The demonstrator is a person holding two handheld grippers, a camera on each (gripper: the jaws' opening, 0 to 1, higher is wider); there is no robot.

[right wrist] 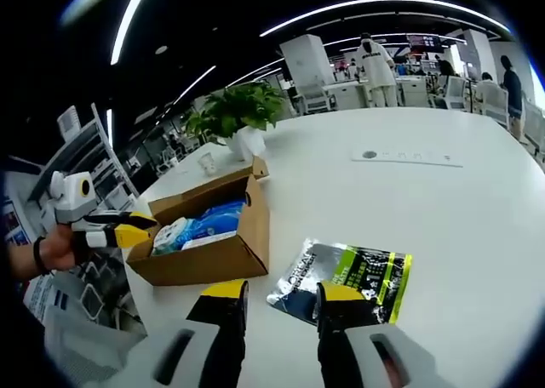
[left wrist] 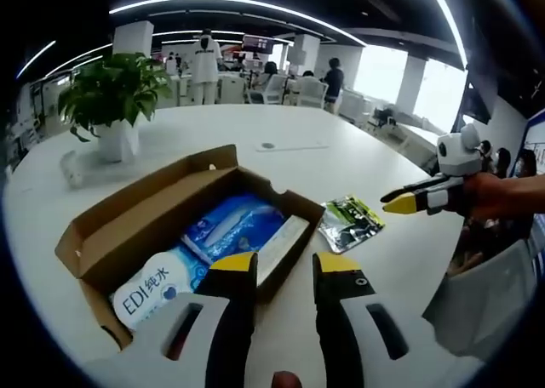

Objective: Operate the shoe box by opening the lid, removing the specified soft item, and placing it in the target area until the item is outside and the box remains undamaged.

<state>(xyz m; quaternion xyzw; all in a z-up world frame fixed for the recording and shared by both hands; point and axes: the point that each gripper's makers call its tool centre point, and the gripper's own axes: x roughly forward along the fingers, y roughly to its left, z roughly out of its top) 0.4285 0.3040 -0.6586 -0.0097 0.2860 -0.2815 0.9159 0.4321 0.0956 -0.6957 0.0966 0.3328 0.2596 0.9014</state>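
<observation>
The box (left wrist: 183, 226) stands open on the table (left wrist: 341, 150), and the soft packs (left wrist: 230, 226) lie inside it, just ahead of the left gripper (left wrist: 285, 265), long axis slanting away. Its jaws are spread and hold nothing. The right gripper (right wrist: 279, 293), also spread, hovers before the green packet (right wrist: 345, 282), so the left is nearer

A bright office is lit by curved ceiling light strips (left wrist: 238, 1) and glaring windows (left wrist: 426, 86), while straight lines are bowed by fisheye distortion and distant figures are softened.
</observation>
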